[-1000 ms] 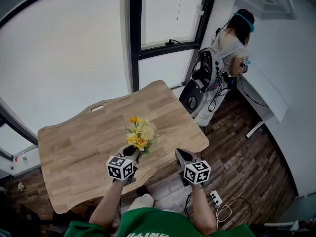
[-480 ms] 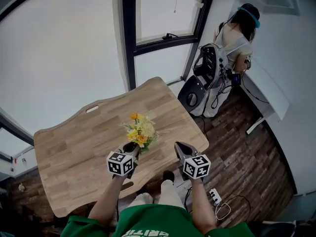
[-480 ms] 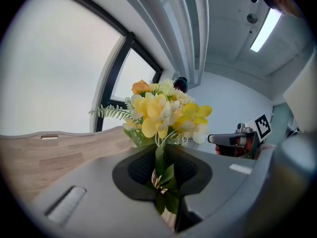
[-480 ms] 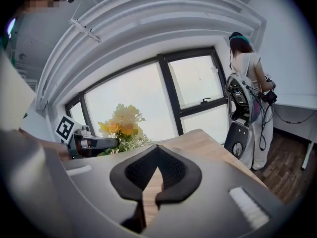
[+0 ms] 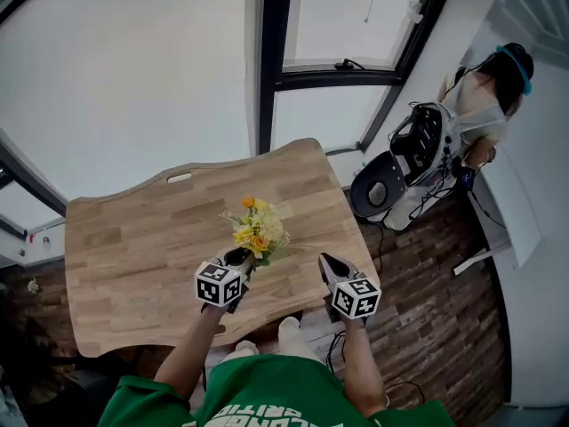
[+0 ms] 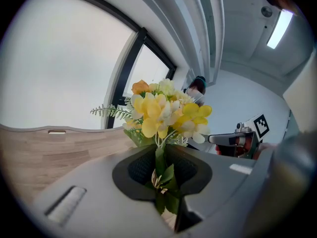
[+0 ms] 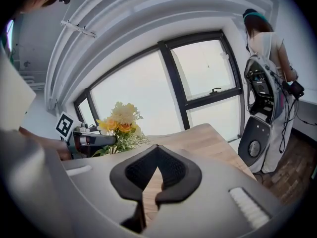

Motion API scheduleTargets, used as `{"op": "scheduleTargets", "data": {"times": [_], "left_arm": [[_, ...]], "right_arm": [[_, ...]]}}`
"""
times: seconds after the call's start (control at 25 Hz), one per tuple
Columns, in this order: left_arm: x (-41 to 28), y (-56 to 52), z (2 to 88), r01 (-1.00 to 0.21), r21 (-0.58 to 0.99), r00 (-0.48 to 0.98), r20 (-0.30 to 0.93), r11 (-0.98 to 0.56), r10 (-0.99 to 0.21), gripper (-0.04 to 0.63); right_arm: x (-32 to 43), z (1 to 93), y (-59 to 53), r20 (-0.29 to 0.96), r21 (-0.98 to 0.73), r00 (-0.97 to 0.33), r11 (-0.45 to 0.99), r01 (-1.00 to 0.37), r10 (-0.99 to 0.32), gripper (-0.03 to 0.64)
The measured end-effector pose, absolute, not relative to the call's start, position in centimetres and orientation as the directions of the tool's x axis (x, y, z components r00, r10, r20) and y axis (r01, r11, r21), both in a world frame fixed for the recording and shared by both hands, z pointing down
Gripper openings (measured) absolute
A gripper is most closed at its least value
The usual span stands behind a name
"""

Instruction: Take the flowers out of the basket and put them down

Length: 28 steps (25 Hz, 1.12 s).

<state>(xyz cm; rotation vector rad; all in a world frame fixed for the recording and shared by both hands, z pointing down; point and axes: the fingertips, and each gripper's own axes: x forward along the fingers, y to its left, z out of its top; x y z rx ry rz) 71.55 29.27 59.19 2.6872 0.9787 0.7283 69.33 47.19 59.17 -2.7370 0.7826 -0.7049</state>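
A small bunch of yellow, orange and white flowers [image 5: 256,229] stands upright over the wooden table [image 5: 133,256], near its front edge. My left gripper [image 5: 240,258] is shut on the green stems, seen in the left gripper view as stems [image 6: 161,170] pinched between the dark pads with the blooms [image 6: 163,114] above. My right gripper [image 5: 327,263] hovers to the right of the bunch at about the same height, apart from it. Its jaws [image 7: 157,155] meet at the tips with nothing between them. No basket is in view.
A person [image 5: 484,87] stands at the back right beside a white and black chair-like device [image 5: 404,163] with cables. A dark window frame [image 5: 267,60] rises behind the table. Wood-plank floor [image 5: 436,265] lies to the right of the table's edge.
The head view has swung, so the table and room sit differently in frame. The left gripper still holds the flowers, and both grippers keep their places relative to each other.
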Motion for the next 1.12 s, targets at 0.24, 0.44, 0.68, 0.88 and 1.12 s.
{"op": "scheduleTargets", "data": {"times": [0.24,0.44,0.68,0.88,1.12], "left_arm": [[73.5,29.8,60.9,0.478,0.347,0.692,0.417,-0.807,0.589,0.083],[74.4,29.8,62.5,0.431,0.349,0.700,0.452,-0.832,0.553,0.083],[75.6,29.8,65.7,0.380,0.357,0.695,0.499,-0.853,0.518,0.083],[76.6,29.8,69.4,0.326,0.385,0.679,0.540,-0.864,0.497,0.083],[77.6,30.1,73.7,0.269,0.429,0.653,0.577,-0.862,0.491,0.083]], "right_arm": [[72.8,60.4,47.9,0.418,-0.327,0.687,-0.804,-0.497,-0.595,0.005],[74.9,61.7,48.0,0.432,-0.335,0.648,-0.779,-0.530,-0.627,0.005],[76.7,63.0,47.0,0.453,-0.336,0.594,-0.745,-0.577,-0.664,0.005],[77.9,64.3,46.5,0.479,-0.336,0.554,-0.725,-0.601,-0.681,0.005],[79.2,66.0,46.2,0.510,-0.336,0.508,-0.704,-0.626,-0.695,0.005]]}}
